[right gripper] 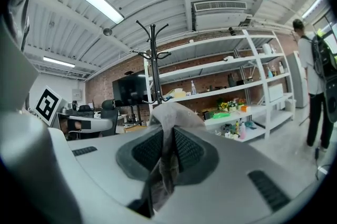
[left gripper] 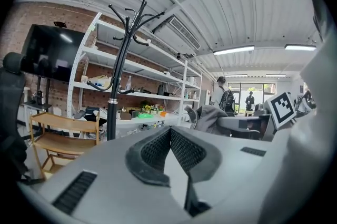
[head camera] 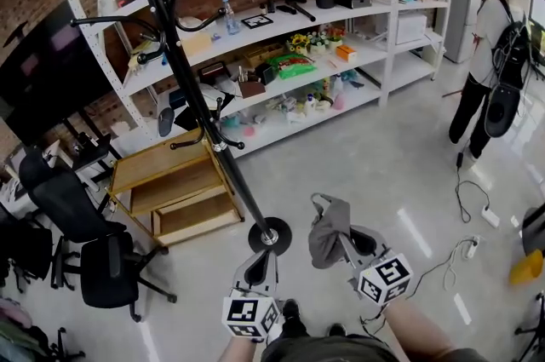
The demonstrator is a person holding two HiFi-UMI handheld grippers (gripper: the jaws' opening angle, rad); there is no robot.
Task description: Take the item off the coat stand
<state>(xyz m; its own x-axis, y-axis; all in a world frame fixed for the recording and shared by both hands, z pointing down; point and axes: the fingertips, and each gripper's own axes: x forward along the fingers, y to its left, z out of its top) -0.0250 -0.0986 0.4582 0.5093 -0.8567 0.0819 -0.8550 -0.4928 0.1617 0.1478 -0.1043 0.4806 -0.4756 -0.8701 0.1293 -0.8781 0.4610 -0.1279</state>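
Observation:
The black coat stand rises from its round base on the floor, and its hooks look bare. My right gripper is just right of the base, low down, shut on a grey cloth item that hangs free of the stand. In the right gripper view the grey cloth is pinched between the pads and the stand is beyond it. My left gripper sits in front of the base, shut with nothing in it. Its pads meet at the tip.
White shelving full of small objects lines the brick wall behind the stand. A wooden trolley and black office chairs stand to the left. A person with a backpack stands far right; cables and a power strip lie on the floor.

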